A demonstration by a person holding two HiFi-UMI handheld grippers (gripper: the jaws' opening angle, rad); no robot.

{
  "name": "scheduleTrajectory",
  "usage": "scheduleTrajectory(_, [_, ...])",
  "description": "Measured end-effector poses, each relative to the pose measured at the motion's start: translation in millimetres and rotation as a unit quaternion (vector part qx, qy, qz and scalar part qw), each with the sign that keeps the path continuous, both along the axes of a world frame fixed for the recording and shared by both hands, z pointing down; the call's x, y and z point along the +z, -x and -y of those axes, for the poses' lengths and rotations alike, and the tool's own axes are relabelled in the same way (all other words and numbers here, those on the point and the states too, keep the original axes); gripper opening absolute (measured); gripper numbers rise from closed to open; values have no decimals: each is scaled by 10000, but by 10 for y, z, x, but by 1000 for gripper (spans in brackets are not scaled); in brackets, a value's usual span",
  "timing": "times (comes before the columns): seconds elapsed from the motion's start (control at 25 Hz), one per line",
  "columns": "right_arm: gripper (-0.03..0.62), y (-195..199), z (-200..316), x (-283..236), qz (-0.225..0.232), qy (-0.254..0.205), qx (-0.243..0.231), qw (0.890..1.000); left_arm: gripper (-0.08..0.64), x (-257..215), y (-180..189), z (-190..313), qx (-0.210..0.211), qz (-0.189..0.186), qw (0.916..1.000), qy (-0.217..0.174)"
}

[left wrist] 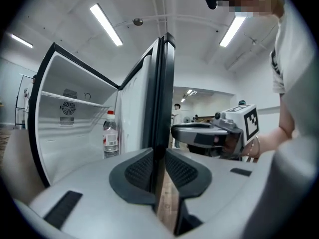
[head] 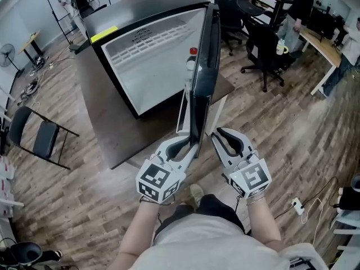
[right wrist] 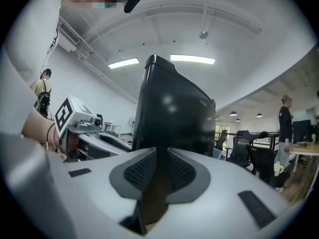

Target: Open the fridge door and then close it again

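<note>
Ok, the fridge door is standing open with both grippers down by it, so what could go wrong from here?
1. The left hand-held gripper has the edge of the black fridge door between its jaws. If the door swings shut, the gripper could get pinched against the fridge's dark cabinet rim.
2. The clear plastic bottle with a red cap stands in the door shelf, and a hard close might topple it.

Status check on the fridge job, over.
Left gripper clamped on fridge door edge; right gripper slightly open, empty, beside the door's outer face. Door stands open. Bottle on door's inner side; nothing seen blocking the swing shut.
</note>
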State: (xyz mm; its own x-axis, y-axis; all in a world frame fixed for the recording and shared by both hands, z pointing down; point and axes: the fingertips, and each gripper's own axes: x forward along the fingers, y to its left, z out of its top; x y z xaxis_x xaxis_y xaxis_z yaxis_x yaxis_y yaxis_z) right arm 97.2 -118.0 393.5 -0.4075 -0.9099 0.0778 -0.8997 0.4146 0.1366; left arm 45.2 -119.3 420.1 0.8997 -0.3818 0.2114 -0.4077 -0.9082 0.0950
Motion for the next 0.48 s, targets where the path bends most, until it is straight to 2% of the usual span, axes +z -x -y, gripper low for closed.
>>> scheduleTrajectory(0.28, [151, 118, -170, -21, 175, -11, -133, 9998, 61, 53, -236, -129, 520, -55, 9986, 53])
scheduleTrajectory(0.48, [196, 31, -192, -17, 819, 85, 132, 9965, 60, 66, -393, -209, 820, -131, 9965, 66])
